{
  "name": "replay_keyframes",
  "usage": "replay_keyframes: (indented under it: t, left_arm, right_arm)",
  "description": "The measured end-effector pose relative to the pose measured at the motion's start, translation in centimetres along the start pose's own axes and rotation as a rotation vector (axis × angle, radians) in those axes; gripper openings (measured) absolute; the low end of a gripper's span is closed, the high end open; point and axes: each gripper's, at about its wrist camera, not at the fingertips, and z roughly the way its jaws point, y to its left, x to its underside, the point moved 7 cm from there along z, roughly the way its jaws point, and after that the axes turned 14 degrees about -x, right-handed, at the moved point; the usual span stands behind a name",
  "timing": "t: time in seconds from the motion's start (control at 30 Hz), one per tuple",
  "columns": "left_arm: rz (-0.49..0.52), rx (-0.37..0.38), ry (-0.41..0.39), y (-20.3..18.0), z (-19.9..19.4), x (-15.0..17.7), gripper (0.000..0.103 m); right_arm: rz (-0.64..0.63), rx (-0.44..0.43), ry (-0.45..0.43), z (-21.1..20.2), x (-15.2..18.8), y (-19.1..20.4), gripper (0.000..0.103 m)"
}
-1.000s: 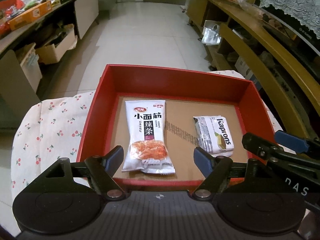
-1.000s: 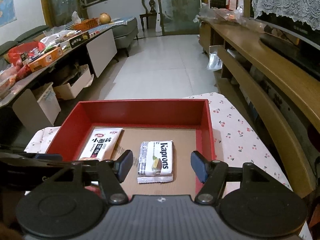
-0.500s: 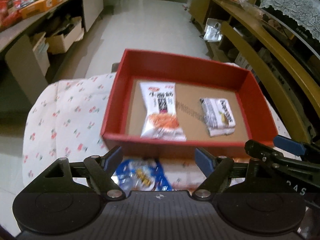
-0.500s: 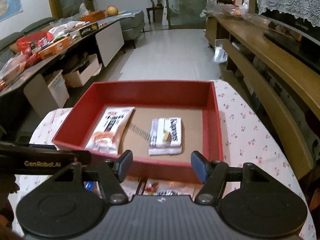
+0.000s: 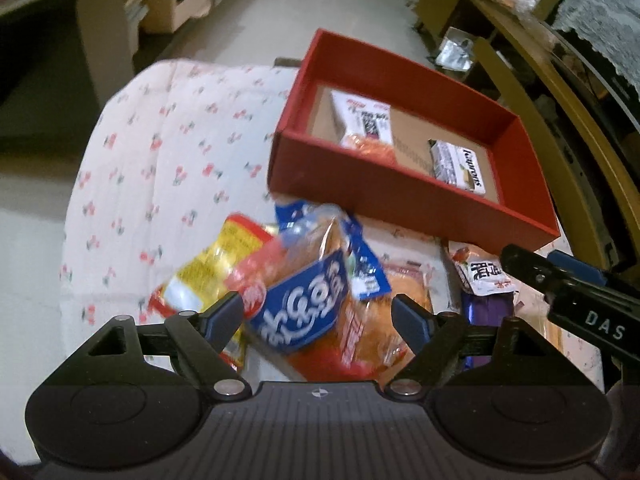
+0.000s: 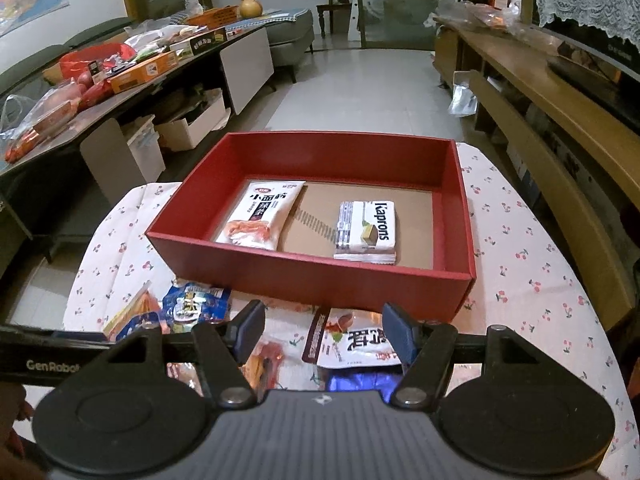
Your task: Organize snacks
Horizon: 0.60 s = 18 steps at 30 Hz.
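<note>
Broadly, a table under a cherry-print cloth fills both views, its near edge cut off by the gripper bodies; on it sits a red box with a cardboard floor, holding a white spicy-strip packet at the left and a Kaprons wafer pack to its right, apart from each other; in the left wrist view the box's near wall hides the lower end of the white packet. Just in front of the box lies a loose heap of snacks, blurred in the left view and half covered by the fingers in the right: a blue-labelled bread bag, a yellow packet at its left, a white packet with red print and a purple wrapper beneath it, its print unreadable. Over the bread bag the left gripper has just been opening, its jaws spread wide with the bag between them but the pads not pressing it; the right gripper hangs part open above the white packet, gripping nothing.
</note>
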Motion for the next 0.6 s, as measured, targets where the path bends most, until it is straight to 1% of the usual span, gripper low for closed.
replay_keyframes:
  t: [0.07, 0.13, 0.17, 0.27, 0.33, 0.4, 0.43, 0.47, 0.53, 0.6]
  left_arm:
    - [-0.024, -0.006, 0.016, 0.0, 0.5, 0.4, 0.089]
    - [-0.046, -0.009, 0.038, -0.2, 1.2, 0.7, 0.089]
    - [-0.056, -0.015, 0.041, -0.3, 1.5, 0.8, 0.093]
    - [-0.073, -0.051, 0.02, -0.9, 2.1, 0.5, 0.102]
    - [-0.078, -0.068, 0.004, -1.3, 2.4, 0.2, 0.102]
    - [-0.065, -0.087, -0.022, -1.9, 2.5, 0.0, 0.101]
    - [-0.045, -0.102, -0.035, -2.3, 2.4, 0.1, 0.096]
    - [-0.022, -0.115, -0.048, -2.6, 2.2, 0.2, 0.09]
    - [0.045, -0.131, -0.073, -3.6, 1.9, 0.3, 0.08]
    - [0.105, -0.13, -0.094, -4.4, 1.4, 0.7, 0.077]
  right_arm:
    - [0.001, 0.0, 0.001, -0.1, 0.1, -0.1, 0.072]
    - [0.003, -0.003, 0.0, -0.4, 0.2, -0.2, 0.072]
    - [0.004, -0.006, -0.001, -0.5, 0.2, -0.3, 0.072]
    - [0.01, -0.013, -0.004, -0.8, 0.2, -0.6, 0.072]
    - [0.014, -0.016, -0.003, -1.0, 0.3, -1.0, 0.072]
    - [0.018, -0.014, 0.0, -1.1, 0.4, -1.4, 0.072]
    - [0.02, -0.011, 0.002, -1.2, 0.5, -1.6, 0.072]
    - [0.024, -0.004, 0.004, -1.2, 0.6, -1.8, 0.072]
    - [0.036, 0.007, 0.009, -1.3, 0.6, -2.2, 0.072]
    - [0.048, 0.015, 0.008, -1.4, 0.6, -2.7, 0.072]
